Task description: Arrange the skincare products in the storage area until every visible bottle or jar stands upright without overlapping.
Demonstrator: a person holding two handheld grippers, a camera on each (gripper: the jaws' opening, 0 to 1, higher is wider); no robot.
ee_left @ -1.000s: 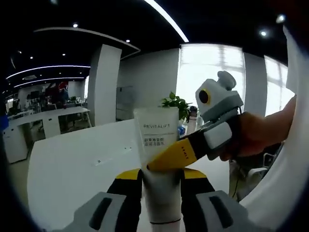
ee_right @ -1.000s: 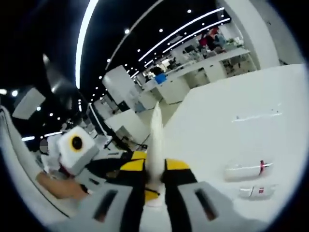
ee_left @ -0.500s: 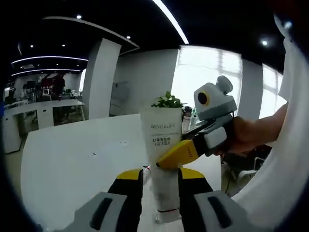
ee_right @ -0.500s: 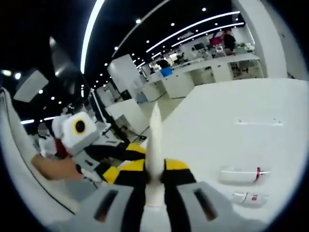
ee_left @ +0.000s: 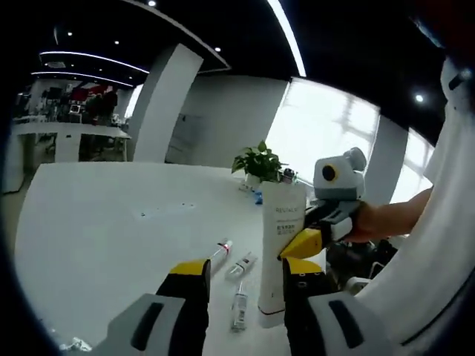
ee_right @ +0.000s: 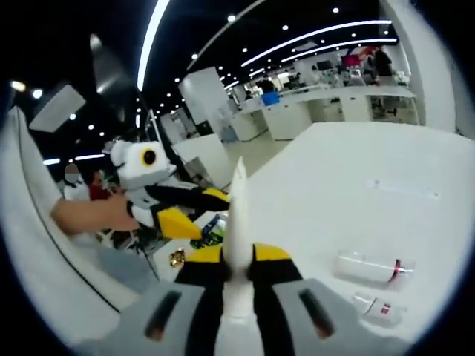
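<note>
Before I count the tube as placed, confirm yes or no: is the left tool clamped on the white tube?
No: in the left gripper view the left tool stands open beside the white tube, which the right tool pinches.

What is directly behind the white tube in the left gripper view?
Behind the white tube, a potted plant rises above its top edge beside bright windows. The tube covers the plant's pot.

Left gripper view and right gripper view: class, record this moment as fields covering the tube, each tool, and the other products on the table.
Tube: white Revitalift tube, upright, cap end down over the white table
Right tool: shut on the tube at about mid-height
Left tool: open, jaws apart near the tube's lower part
Lying products: three small bottles flat on the table beside the tube
Background: potted plant at the table's far end
</note>
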